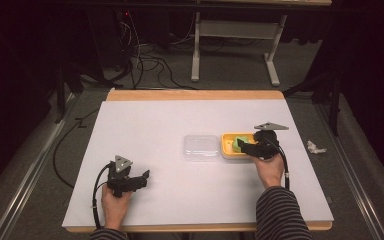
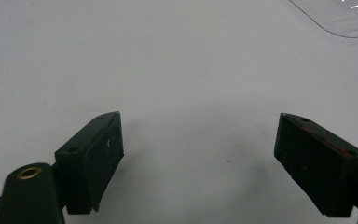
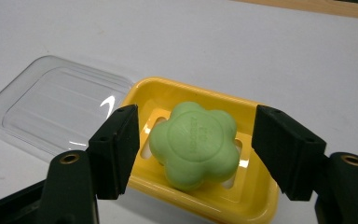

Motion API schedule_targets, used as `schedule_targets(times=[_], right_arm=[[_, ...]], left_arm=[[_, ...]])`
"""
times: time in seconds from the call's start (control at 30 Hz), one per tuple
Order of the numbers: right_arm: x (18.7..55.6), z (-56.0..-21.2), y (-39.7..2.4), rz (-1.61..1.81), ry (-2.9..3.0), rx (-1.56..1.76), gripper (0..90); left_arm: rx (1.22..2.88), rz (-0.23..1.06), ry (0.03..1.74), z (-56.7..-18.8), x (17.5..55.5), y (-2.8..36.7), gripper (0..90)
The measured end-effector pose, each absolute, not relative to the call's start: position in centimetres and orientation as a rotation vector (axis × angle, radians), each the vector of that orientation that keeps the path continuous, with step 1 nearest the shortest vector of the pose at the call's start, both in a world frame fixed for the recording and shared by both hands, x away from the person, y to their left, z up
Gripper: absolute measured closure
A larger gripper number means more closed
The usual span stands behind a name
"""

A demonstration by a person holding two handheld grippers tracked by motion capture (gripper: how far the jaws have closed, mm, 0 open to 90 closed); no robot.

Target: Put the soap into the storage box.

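Soap: green, flower-shaped, lying in the yellow dish; lettering on top too small to read.

Dish: on the white counter, toward its right side.

Lid: clear plastic, flat on the counter, touching or just beside the dish on its left; the gap, if any, is hard to judge.

Right gripper: over the dish, fingers apart, one on each side of the soap, not yet in contact.

Left gripper: well left of the dish, low over bare counter, fingers apart, empty.

Step in hand, as judged: either gripping the soap or just having set it down. A grip next would call for closing squarely on its rounded lobes, which look apt to slip.
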State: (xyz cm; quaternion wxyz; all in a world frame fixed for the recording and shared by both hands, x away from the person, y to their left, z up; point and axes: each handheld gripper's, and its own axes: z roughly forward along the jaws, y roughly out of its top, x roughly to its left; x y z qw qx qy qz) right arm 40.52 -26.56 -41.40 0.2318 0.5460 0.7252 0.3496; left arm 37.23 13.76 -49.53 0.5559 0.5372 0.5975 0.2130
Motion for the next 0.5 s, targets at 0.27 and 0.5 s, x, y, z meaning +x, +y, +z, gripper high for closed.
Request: schedule_targets(times=[0.27,0.5], right_arm=[[39.3,-40.8,-27.0,0.982,1.982,1.489,34.3],[38.4,-40.2,-27.5,1.024,1.953,1.48,34.5]], left_arm=[[1.282,0.498,1.406,-49.6,37.2,13.6,16.3],[1.28,0.505,1.412,-49.6,37.3,13.7,16.3]])
